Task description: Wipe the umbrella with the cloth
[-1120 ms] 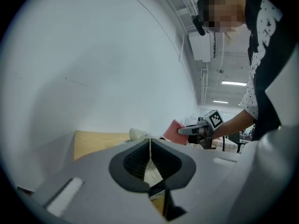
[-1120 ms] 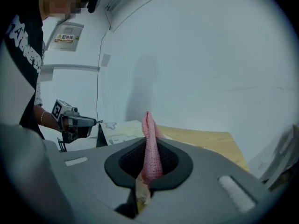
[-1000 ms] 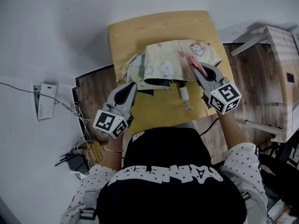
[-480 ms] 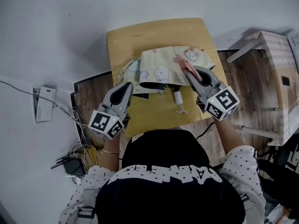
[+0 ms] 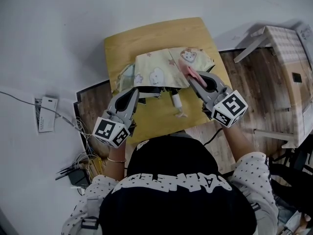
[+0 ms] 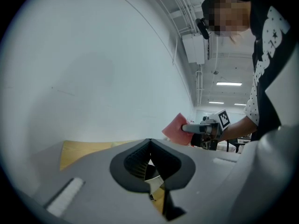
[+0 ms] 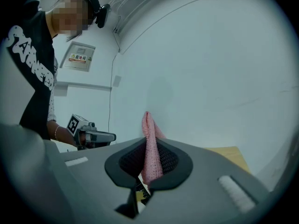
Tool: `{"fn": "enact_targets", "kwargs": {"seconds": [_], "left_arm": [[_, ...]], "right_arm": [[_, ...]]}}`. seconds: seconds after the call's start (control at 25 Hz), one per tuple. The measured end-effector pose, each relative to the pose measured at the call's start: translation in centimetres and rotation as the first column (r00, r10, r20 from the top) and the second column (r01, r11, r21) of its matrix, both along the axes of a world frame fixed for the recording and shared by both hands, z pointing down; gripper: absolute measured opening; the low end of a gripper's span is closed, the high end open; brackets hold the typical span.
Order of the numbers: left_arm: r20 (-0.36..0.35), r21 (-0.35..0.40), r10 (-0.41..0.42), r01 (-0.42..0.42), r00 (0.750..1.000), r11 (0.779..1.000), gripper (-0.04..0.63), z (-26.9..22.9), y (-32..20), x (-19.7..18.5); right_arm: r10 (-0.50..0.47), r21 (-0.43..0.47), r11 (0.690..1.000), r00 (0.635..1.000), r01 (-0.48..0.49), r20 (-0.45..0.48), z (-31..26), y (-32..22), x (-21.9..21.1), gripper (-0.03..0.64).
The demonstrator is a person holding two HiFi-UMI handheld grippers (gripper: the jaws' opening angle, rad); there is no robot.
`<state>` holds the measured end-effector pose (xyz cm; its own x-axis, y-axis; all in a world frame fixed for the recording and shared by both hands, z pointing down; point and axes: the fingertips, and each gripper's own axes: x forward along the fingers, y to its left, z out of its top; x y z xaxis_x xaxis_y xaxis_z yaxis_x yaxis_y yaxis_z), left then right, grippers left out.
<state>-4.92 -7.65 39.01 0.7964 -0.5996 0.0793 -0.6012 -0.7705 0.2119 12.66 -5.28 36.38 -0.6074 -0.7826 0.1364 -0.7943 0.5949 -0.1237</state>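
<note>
Right gripper (image 5: 194, 77): closed on the pink cloth (image 5: 191, 71); in the right gripper view, pinches a folded strip of it between the pads, with the free end standing up past the tips.
Left gripper (image 5: 135, 90): jaws together, tips meeting, nothing poking out between them; sits at the near left edge of the umbrella.
Umbrella (image 5: 159, 72): lies collapsed on the wooden tabletop (image 5: 127, 38), pale yellow canopy with cartoon prints bunched up, white handle (image 5: 175, 101) pointing toward the person.
Cloth against umbrella: hangs over the canopy's right end in the head view; touching or just above it, cannot tell.
Done so far: cloth in the grip and up at the umbrella; one gripper at each side of it.
Left to do: by that reading, most or all of the wiping, meaning strokes across the canopy and perhaps the handle too.
Evidence of wiping: none readable; no dirt, damp streak or smoothed patch shows on the fabric.
Hidden: far side and underside of the canopy; near edge of the tabletop, covered by the person's head and shoulders.
Hard to make out: whether the left gripper nips a thin fold of canopy or merely rests beside it; a pale scrap shows through the gap behind its pads, not identifiable.
Gripper views: mostly wall and ceiling, only a sliver of tabletop; of the umbrella, at most a scrap glimpsed below the pads.
</note>
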Motion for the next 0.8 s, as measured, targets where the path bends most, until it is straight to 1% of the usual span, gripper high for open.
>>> {"fn": "enact_targets", "kwargs": {"seconds": [0.2, 0.8], "left_arm": [[-0.005, -0.007, -0.014, 0.014, 1.000, 1.000, 0.002, -0.2, 0.2, 0.2], [0.015, -0.005, -0.016, 0.016, 1.000, 1.000, 0.002, -0.4, 1.0, -0.2]], "right_arm": [[-0.021, 0.000, 1.000, 1.000, 0.021, -0.003, 0.2, 0.7, 0.1, 0.029], [-0.012, 0.004, 1.000, 1.000, 0.012, 0.008, 0.2, 1.1, 0.1, 0.030]]}}
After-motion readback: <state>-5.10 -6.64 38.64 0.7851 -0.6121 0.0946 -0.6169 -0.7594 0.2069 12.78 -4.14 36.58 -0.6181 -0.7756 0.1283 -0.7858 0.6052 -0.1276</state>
